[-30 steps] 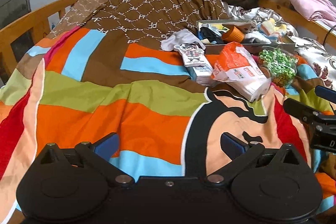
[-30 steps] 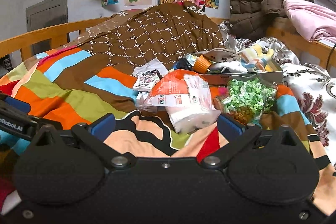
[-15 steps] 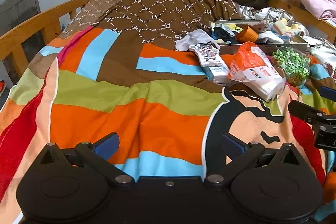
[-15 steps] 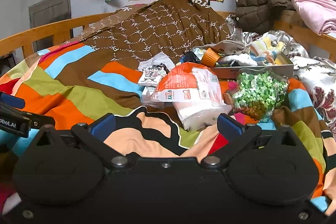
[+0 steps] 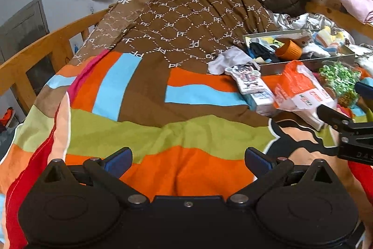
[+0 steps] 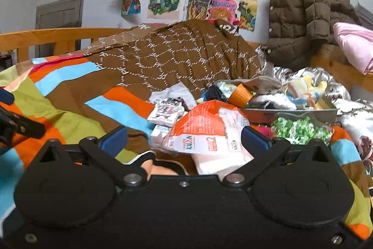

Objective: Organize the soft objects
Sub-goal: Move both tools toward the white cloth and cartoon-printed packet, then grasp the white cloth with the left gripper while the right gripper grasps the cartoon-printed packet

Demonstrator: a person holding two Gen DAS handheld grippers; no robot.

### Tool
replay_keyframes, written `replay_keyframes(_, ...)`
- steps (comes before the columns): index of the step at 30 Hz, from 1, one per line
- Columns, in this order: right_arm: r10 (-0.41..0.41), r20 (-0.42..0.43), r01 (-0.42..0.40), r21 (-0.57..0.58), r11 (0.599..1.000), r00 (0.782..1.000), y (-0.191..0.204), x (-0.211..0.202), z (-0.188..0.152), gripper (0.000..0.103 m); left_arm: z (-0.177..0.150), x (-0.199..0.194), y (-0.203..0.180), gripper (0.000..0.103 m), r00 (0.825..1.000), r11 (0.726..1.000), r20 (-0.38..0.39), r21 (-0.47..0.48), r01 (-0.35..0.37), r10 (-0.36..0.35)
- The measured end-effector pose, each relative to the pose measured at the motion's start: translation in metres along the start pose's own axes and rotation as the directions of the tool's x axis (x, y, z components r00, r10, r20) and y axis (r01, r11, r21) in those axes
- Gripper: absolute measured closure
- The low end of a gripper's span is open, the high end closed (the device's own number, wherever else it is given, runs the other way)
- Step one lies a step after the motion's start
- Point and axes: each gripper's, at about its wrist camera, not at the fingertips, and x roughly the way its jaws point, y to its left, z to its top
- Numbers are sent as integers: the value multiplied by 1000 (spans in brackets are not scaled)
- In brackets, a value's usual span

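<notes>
An orange-and-white tissue pack (image 5: 300,92) (image 6: 209,132) lies on the striped bedspread (image 5: 144,132). Left of it lie a cartoon-printed pack (image 5: 249,78) (image 6: 166,110) and a white cloth (image 5: 229,60) (image 6: 177,92). Behind them, a grey tray (image 5: 310,62) (image 6: 291,112) holds socks, small cloths and an orange cup (image 5: 288,51). My right gripper (image 6: 184,138) is open, low and close in front of the tissue pack; its fingers (image 5: 331,117) show at the right edge of the left wrist view. My left gripper (image 5: 188,159) is open over bare bedspread, well left of the pile.
A bag of green beads (image 5: 338,78) (image 6: 300,130) sits right of the tissue pack. A brown patterned quilt (image 5: 193,22) is heaped at the bed's far end. Wooden rails (image 5: 46,50) run along the bed's left side. A brown padded jacket (image 6: 303,15) and pink bedding (image 6: 354,46) lie at the back right.
The right gripper has come lower and closer to the orange tissue pack. The left gripper has drifted left, so the pile now sits further right in its view. Both stay open.
</notes>
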Motion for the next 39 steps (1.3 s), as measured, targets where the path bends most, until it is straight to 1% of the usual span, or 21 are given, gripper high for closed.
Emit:
replay_keyframes(4,-12,14,11,4,1000,1000,-4,4,-5,1,5,6,7,1,1000,1000,-8,14,-19,19)
replay_keyframes(7,-27,21,26,32,999,999,-11,9,-7,0,14,14,9,1,999,998,-33,57,-23,25)
replay_keyframes(10,-19,7,19,73,997,1000,-21,17,-12,1,30,27,6,1,998,996,-65,91,-20,26)
replay_keyframes(12,-8,-15,10,91,996,1000,-28,24,-17,0,42,38,1,1,997,996,-81,88,-10,18)
replay_keyframes(15,0,-25,2,87,996,1000,-35,37,-21,0,62,56,-6,1,996,999,-84,44,13,-9)
replay_keyframes(16,-3,-23,5,78,997,1000,-37,42,-21,1,69,64,-11,1,996,999,-85,44,29,-25)
replay_keyframes(20,-36,-19,37,50,998,999,-43,60,-16,1,94,91,-34,1,994,990,-87,115,79,-69)
replay_keyframes(23,-54,-25,56,69,996,998,-51,73,-5,1,111,104,-45,1,992,980,-37,154,124,-119)
replay_keyframes(25,-66,-23,67,75,995,998,-54,83,2,1,117,111,-48,1,989,976,-10,155,150,-150)
replay_keyframes(27,-71,-25,72,78,994,997,-54,92,8,1,120,119,-47,1,985,975,9,144,170,-173)
replay_keyframes(30,-77,-37,80,74,994,996,-53,104,12,1,120,131,-41,1,982,977,15,110,184,-187)
replay_keyframes(34,-86,-54,89,52,995,995,-47,117,17,1,113,150,-19,1,984,984,2,28,176,-176)
replay_keyframes(37,-79,-59,81,38,996,995,-37,123,24,1,111,158,-4,1,986,985,3,-31,170,-170)
replay_keyframes(39,-75,-58,76,19,997,996,-34,130,28,1,111,162,2,1,986,985,4,-52,167,-167)
